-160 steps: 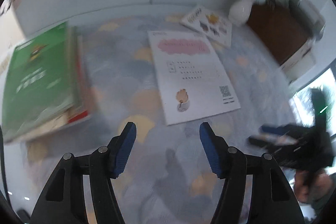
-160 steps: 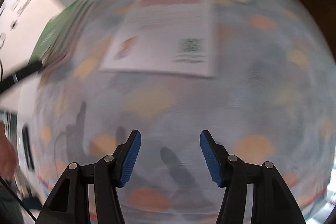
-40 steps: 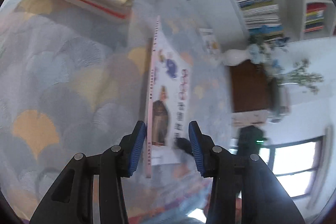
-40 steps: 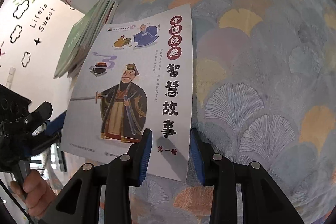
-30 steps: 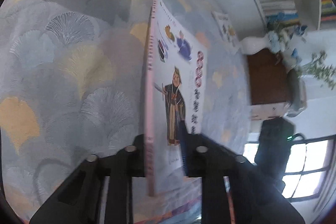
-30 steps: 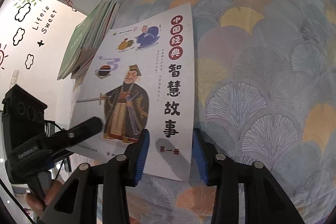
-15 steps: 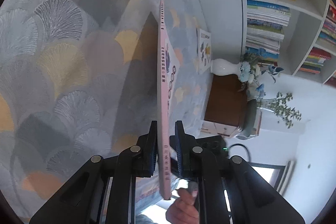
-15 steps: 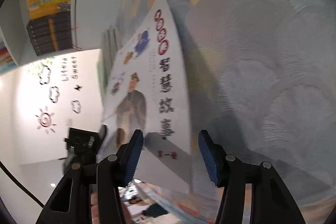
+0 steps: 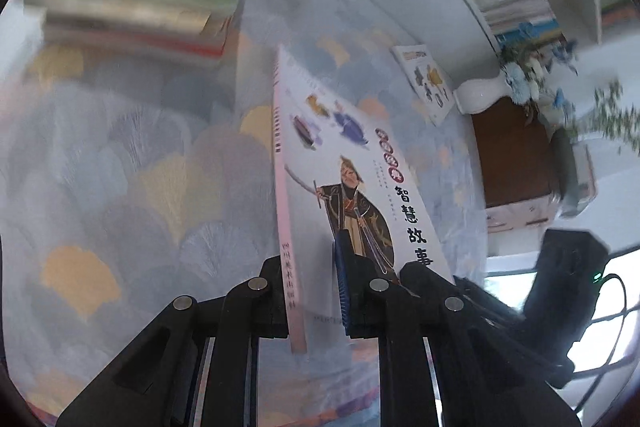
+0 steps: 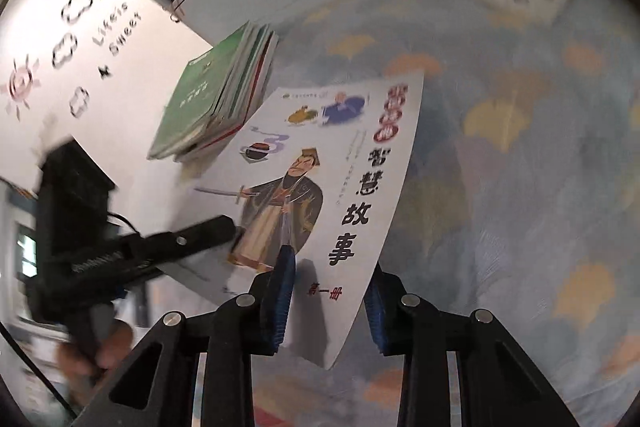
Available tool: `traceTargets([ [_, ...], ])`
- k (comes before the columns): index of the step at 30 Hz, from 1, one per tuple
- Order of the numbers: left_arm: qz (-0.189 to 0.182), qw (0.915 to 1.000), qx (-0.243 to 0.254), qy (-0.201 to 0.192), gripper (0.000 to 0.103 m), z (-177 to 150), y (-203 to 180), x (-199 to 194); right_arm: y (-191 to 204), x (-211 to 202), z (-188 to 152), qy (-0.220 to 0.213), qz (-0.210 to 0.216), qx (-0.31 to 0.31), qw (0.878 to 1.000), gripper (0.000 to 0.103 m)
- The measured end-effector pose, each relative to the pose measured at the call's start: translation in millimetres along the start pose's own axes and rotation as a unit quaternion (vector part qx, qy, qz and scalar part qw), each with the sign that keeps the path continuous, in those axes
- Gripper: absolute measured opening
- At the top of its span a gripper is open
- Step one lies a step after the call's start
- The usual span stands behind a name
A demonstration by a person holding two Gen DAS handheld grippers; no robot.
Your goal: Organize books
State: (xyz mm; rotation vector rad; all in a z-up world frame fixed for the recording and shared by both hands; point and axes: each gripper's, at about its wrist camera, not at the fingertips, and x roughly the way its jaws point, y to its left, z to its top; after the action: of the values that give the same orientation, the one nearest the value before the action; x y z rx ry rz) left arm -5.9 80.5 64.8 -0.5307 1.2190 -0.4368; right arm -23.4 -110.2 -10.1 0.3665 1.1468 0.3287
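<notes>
Left hand-held gripper (image 9: 314, 279) is pinching the storybook (image 9: 360, 183) by its spine, lifted off the surface (image 9: 120, 155). Right hand-held gripper (image 10: 330, 303) is spread w/ the book's corner between its fingers.

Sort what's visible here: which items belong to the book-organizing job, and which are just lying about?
Part of the job:
- storybook, clamped in the left gripper, its lower corner between the right gripper fingers
- book stack with a green cover on top
- picture book lying flat on the cloth

Just lying about:
- white vase with flowers
- brown box
- patterned tablecloth
</notes>
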Motion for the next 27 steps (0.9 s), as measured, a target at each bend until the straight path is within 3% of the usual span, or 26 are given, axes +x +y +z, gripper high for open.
traceTargets([
  [3,0.013,0.9988,0.044,-0.016,0.013,2,-13,-12,7,-10,-2,-0.014,-0.022,-0.038,0.999,0.031],
  [6,-0.003,0.9987,0.042,-0.030,0.013,6,-16,-24,19,-23,3,-0.032,-0.041,-0.079,0.995,0.031],
  [11,-0.026,0.9968,0.040,-0.064,0.014,19,-15,-53,41,-47,16,-0.059,-0.038,-0.109,0.992,0.031],
  [15,-0.025,0.9913,0.050,-0.119,0.014,41,-13,-91,73,-60,38,-0.086,-0.029,-0.144,0.985,0.031],
  [20,-0.016,0.9856,0.019,-0.167,0.014,77,24,-127,120,-40,77,-0.099,-0.006,-0.193,0.976,0.031],
  [27,0.029,0.9808,-0.011,-0.192,0.014,120,71,-131,162,29,124,-0.070,0.030,-0.219,0.973,0.031],
])
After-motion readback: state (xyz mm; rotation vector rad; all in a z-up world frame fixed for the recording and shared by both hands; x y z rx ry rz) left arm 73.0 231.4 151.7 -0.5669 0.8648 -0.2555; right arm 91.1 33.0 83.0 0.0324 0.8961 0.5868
